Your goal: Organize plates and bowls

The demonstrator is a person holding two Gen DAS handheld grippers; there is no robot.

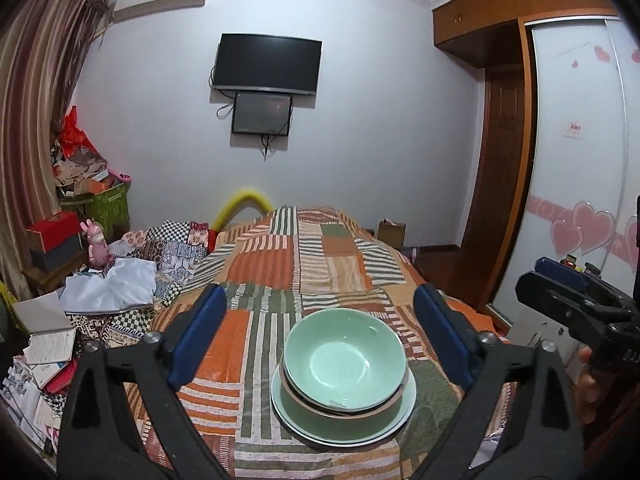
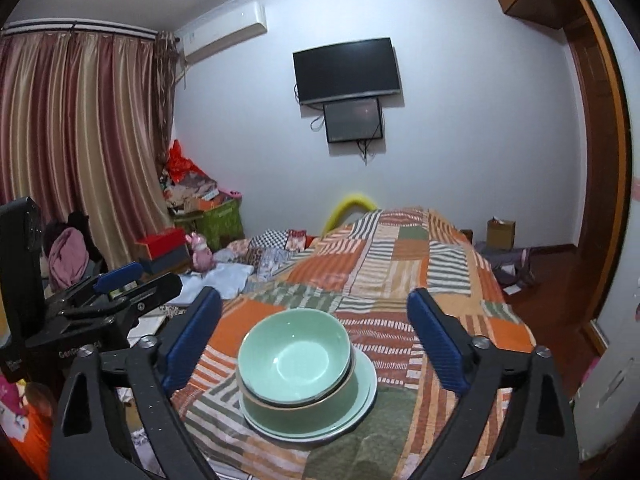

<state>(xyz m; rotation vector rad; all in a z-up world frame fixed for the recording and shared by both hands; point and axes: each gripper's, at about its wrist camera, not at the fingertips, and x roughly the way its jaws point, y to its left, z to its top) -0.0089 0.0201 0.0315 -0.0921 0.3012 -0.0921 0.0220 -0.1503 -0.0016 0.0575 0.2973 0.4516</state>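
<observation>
A pale green bowl [image 1: 344, 360] sits nested in a second green bowl [image 1: 320, 414] with a brown rim, both stacked on a pale plate [image 1: 404, 412] on the patchwork bedspread [image 1: 280, 264]. In the right wrist view the same top bowl [image 2: 296, 356], lower bowl [image 2: 316, 414] and plate [image 2: 366, 380] appear. My left gripper [image 1: 320, 320] is open, raised above and behind the stack, nothing between its blue pads. My right gripper [image 2: 314, 320] is open too and holds nothing. Each gripper shows at the other view's edge: the right gripper [image 1: 560, 280], the left gripper [image 2: 132, 280].
Clutter lies left of the bed: white cloth [image 1: 112, 284], books and papers [image 1: 48, 344], a pink toy [image 1: 96, 246], boxes [image 1: 52, 236] and a green bin [image 1: 108, 204]. A wardrobe [image 1: 576, 184] stands right. A cardboard box [image 2: 500, 232] sits on the floor.
</observation>
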